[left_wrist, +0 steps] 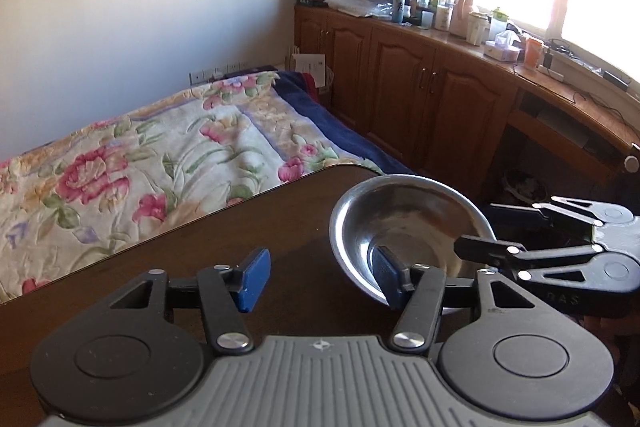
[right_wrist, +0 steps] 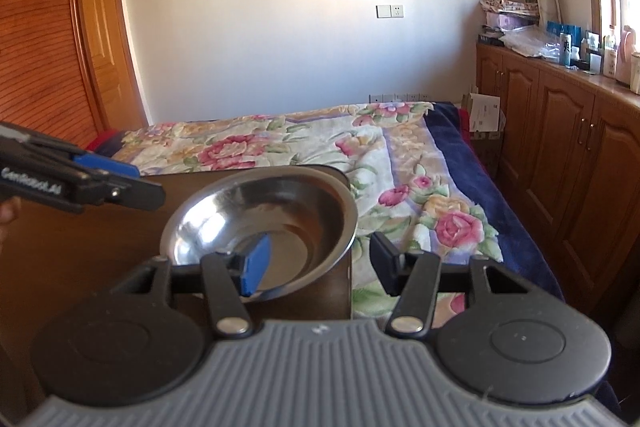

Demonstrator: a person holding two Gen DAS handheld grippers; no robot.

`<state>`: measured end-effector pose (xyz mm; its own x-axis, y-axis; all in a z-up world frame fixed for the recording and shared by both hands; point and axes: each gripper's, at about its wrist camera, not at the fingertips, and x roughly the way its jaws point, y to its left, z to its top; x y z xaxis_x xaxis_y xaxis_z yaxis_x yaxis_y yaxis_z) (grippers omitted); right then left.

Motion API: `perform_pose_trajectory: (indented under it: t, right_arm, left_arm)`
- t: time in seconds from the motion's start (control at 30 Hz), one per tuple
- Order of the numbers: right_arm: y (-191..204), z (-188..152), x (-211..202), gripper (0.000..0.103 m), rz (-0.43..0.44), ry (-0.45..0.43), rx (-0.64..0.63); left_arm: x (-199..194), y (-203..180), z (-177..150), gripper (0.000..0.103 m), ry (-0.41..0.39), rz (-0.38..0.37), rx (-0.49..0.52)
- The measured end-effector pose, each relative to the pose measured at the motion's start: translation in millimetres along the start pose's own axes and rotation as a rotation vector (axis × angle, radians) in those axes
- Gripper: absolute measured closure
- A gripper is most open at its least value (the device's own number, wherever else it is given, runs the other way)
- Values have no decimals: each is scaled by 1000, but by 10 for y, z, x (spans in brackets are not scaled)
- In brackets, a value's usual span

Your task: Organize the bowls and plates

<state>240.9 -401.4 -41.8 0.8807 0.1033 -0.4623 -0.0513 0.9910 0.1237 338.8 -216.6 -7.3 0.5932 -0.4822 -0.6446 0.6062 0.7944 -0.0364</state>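
The left gripper carried white lettering on its black side, seen in the right wrist view; it read approximately "GenRobot.AI", though the middle letters were soft. In the left wrist view, faint embossed letters resembling "DAS" appeared on the body of the right gripper. A can on the wooden cabinet bore a dark character that could not be read.

The item under the task was a single metal bowl, round, shallow, polished and reflective, with a thin rolled rim and no contents. It sat at the far corner of the dark brown table, close to the edge beside the bed with its floral cover.

The right gripper stood with its jaws wide apart; its left blue pad lay over the bowl's interior and its right finger outside the rim, gripping nothing. The left gripper was likewise spread, clamping nothing, its right pad at the bowl's near rim. Whether either pad touched the metal could not be determined.
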Motion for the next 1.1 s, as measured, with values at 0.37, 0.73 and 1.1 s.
perform_pose_trajectory:
  t: [0.37, 0.73, 1.1]
  right_arm:
    - [-73, -33, 75, 51, 40, 40, 72]
    - [-81, -58, 95, 67, 72, 61, 121]
    - [-103, -64, 93, 80, 91, 74, 165]
  left_arm:
    - [292, -21, 54, 55, 69, -24, -30]
    - [409, -77, 75, 67, 104, -54, -55]
    - [415, -94, 34, 87, 148, -57, -44]
